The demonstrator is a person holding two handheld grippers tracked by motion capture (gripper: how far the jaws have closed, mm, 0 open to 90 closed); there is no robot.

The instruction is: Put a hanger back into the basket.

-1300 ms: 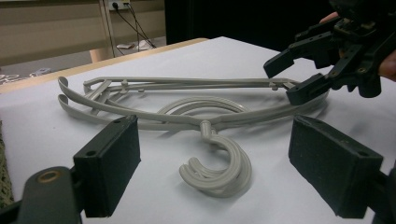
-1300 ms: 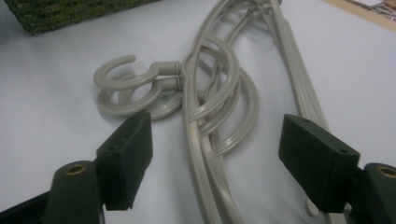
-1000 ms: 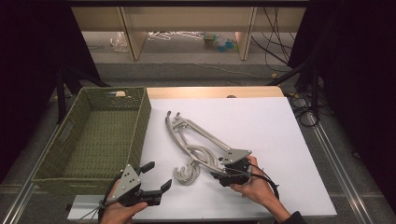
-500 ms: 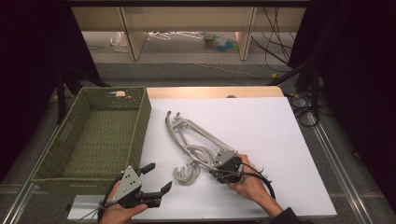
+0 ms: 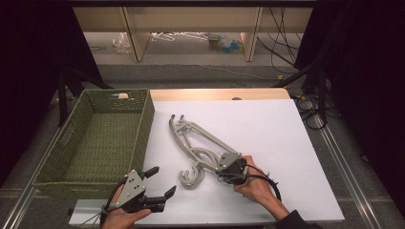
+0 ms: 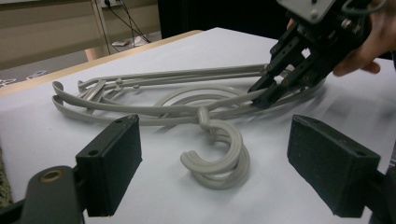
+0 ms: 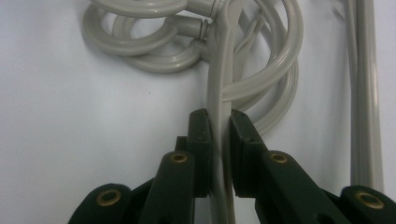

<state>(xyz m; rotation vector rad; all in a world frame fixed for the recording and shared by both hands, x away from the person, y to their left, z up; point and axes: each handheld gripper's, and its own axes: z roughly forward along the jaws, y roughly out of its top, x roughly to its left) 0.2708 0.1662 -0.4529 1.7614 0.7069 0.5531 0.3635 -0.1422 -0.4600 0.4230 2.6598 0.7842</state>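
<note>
The fingers (image 7: 201, 140) of the right gripper (image 7: 219, 135) are clenched on a thin arm of the grey hangers (image 5: 196, 148), having just been closing, the plastic pinched between both pads. The hangers lie stacked flat on the white table (image 5: 286, 143), hooks curling toward the near edge, between the green basket (image 5: 95, 143) and the right hand. The left gripper (image 5: 157, 183) rests at the table's near edge, just beside the basket's corner, jaws spread wide with nothing between them.
</note>
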